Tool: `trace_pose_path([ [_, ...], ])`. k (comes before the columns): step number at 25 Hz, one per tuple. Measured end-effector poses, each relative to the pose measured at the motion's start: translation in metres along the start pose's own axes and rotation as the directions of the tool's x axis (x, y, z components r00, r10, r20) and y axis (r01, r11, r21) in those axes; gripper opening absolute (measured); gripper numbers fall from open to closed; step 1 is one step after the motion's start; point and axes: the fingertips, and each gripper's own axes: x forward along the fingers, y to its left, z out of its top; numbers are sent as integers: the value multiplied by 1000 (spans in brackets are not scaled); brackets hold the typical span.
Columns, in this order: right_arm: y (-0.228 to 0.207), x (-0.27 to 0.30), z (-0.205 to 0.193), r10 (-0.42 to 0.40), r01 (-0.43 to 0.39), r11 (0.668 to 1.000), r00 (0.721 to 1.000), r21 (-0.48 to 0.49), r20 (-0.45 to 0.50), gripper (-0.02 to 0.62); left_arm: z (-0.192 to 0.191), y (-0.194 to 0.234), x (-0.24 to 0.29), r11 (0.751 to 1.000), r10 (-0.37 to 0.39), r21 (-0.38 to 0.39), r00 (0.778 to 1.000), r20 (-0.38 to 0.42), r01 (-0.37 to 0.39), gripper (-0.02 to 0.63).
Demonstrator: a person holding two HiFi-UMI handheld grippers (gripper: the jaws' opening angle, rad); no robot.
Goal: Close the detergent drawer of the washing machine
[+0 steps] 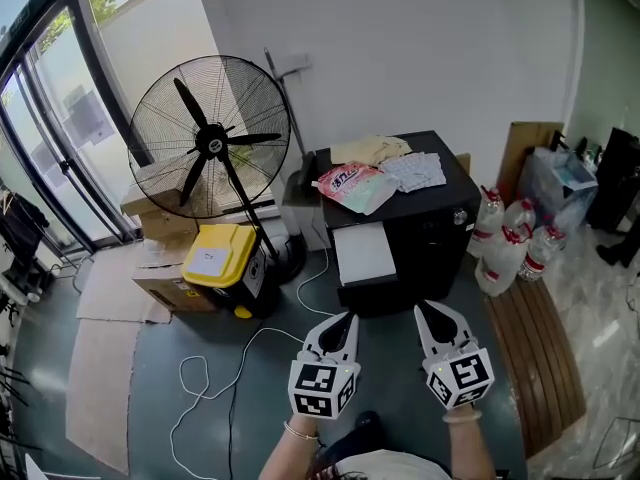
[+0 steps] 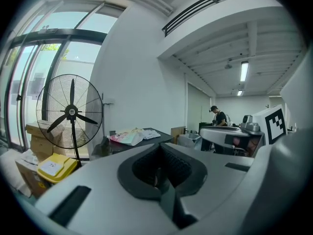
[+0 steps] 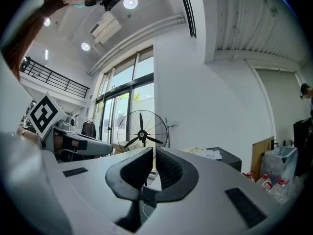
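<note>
Closest to you are your own two tools. The left gripper [image 1: 348,320] and the right gripper [image 1: 428,310] hang side by side, and both have their jaws pressed together with nothing between them. They are apart from the black washing machine [image 1: 425,218] ahead.

The pale slab sticking out of its front at the left looks like the detergent drawer [image 1: 364,255]. It stands pulled out, and neither gripper touches it.

Watch for these risks as you go in:
- **Slipping:** closed tips make a narrow contact. If you push on a corner of the drawer front, the tip may skid off the smooth face.
- **Jamming:** a push off to one side could skew the drawer on its runners and stick it half shut.
- **Knocking things down:** the pink detergent pouch [image 1: 355,186] lies near the lid's edge just above the drawer. A high approach could knock it off.
- **Snagging:** the white cable [image 1: 262,333] trails across the floor by your left side and could catch your foot.
</note>
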Motion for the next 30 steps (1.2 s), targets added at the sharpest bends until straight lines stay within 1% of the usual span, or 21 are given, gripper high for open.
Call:
trace_pose_path([
  [7, -3, 27, -6, -38, 38, 999, 999, 6, -29, 37, -10, 27, 13, 998, -70, -7, 997, -24, 70, 20],
  [16, -1, 48, -24, -81, 82, 997, 994, 12, -73, 44, -25, 58, 27, 993, -115, -34, 993, -41, 113, 20],
  [22, -3, 55, -42, -81, 83, 997, 989, 9, -122, 55, -42, 71, 34, 992, -107, -67, 992, -67, 103, 21],
  [27, -8, 65, -51, -67, 70, 997, 988, 19, -143, 63, -50, 81, 39, 994, -84, -80, 994, -75, 78, 25],
  [30, -11, 75, -57, -47, 51, 998, 987, 24, -152, 66, -54, 86, 47, 994, -70, -90, 994, -80, 63, 44],
])
